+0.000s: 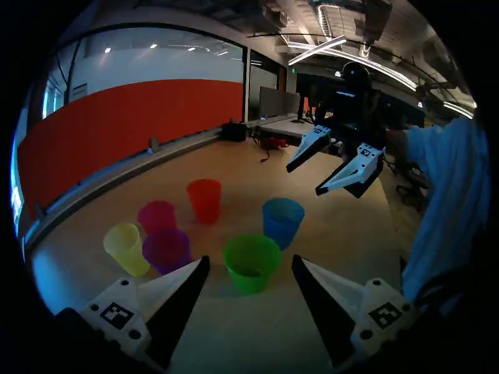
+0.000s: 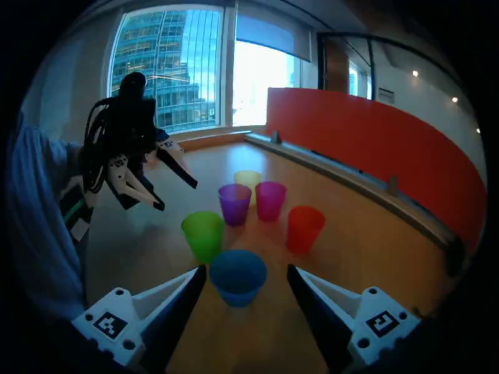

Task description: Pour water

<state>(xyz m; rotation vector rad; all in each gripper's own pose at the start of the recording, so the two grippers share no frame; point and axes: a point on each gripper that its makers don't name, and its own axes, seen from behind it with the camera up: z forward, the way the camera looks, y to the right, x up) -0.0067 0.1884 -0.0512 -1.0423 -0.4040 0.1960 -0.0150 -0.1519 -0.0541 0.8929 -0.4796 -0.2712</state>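
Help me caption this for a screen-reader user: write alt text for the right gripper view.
The open right hand-held gripper faces a blue cup on a wooden table; behind it stand a green cup, purple cup, pink cup, yellow cup and red cup. The left hand-held gripper hovers open at upper left.

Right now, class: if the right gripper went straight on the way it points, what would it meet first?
Most likely the blue cup. It stands upright just ahead, centred between the fingertips of the open right gripper. It looks close, though the fisheye view leaves the depth uncertain.
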